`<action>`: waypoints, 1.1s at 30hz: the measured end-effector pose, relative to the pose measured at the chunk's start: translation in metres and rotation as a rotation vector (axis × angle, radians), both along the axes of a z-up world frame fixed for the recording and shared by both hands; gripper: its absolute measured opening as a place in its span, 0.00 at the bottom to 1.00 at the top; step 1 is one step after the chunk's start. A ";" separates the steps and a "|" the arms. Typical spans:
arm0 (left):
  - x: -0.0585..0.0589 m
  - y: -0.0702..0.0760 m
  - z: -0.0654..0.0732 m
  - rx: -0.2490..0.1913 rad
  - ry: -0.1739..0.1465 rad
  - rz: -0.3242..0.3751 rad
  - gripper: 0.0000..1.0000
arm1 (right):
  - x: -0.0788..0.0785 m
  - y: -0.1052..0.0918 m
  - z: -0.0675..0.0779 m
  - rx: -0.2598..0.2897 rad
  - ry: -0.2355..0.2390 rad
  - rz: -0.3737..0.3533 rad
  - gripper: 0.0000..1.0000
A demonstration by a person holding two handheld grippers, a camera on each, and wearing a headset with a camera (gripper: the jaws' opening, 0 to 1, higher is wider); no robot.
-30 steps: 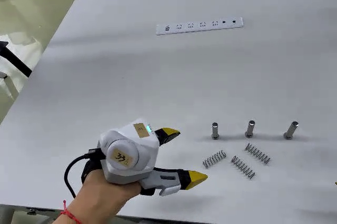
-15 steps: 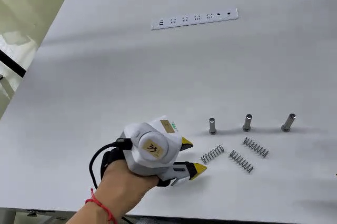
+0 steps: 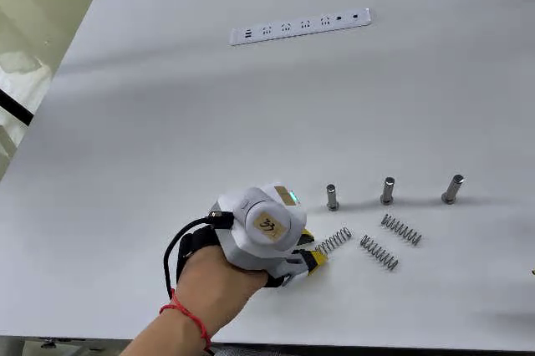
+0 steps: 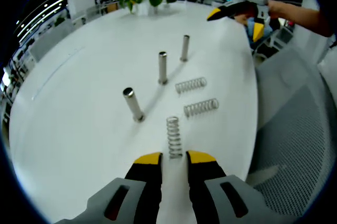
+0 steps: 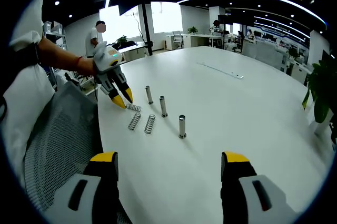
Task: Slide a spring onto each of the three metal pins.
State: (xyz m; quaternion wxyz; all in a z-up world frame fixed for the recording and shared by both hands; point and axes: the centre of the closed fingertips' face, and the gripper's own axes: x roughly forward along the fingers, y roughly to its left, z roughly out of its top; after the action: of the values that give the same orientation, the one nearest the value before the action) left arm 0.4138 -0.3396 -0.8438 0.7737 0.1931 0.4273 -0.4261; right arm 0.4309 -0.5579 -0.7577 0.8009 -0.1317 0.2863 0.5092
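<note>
Between slightly spread left claw (image 4: 175,158) tips lies the end of one spring (image 4: 173,135).

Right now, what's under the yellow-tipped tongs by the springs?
The near end of one spring lies on the white table, between the yellow tips of the left tongs. In the head view the tongs' body covers that end.

Left tongs (image 4: 174,158) sit low, jaws narrowed, perhaps not fully closed; right tongs (image 5: 168,156) gape wide.

Yellow-tipped black jaws on the white left gripper (image 4: 168,158); silvery springs (image 4: 200,107) and pins (image 4: 162,67); white table (image 3: 209,122).
</note>
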 end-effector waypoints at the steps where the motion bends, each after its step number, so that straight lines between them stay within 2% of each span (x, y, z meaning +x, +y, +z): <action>1: 0.000 -0.001 -0.001 0.002 0.003 -0.001 0.19 | 0.000 0.000 0.000 0.000 0.002 -0.001 0.81; 8: 0.000 -0.002 -0.005 0.013 0.011 -0.002 0.16 | 0.000 0.000 -0.001 0.002 0.005 -0.005 0.81; 16: 0.003 -0.002 -0.005 0.032 -0.002 -0.009 0.12 | -0.001 -0.002 -0.002 -0.001 0.009 -0.005 0.80; 21: 0.002 -0.003 -0.005 0.035 0.000 -0.017 0.12 | -0.002 -0.001 -0.002 -0.005 0.009 0.001 0.80; 33: -0.002 -0.003 -0.005 0.017 0.004 -0.016 0.11 | -0.003 0.000 -0.002 -0.010 0.011 0.011 0.80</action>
State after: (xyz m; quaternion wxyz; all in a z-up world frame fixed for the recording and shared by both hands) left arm 0.4121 -0.3422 -0.8487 0.7676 0.2022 0.4309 -0.4292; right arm 0.4276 -0.5581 -0.7594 0.7959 -0.1345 0.2925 0.5128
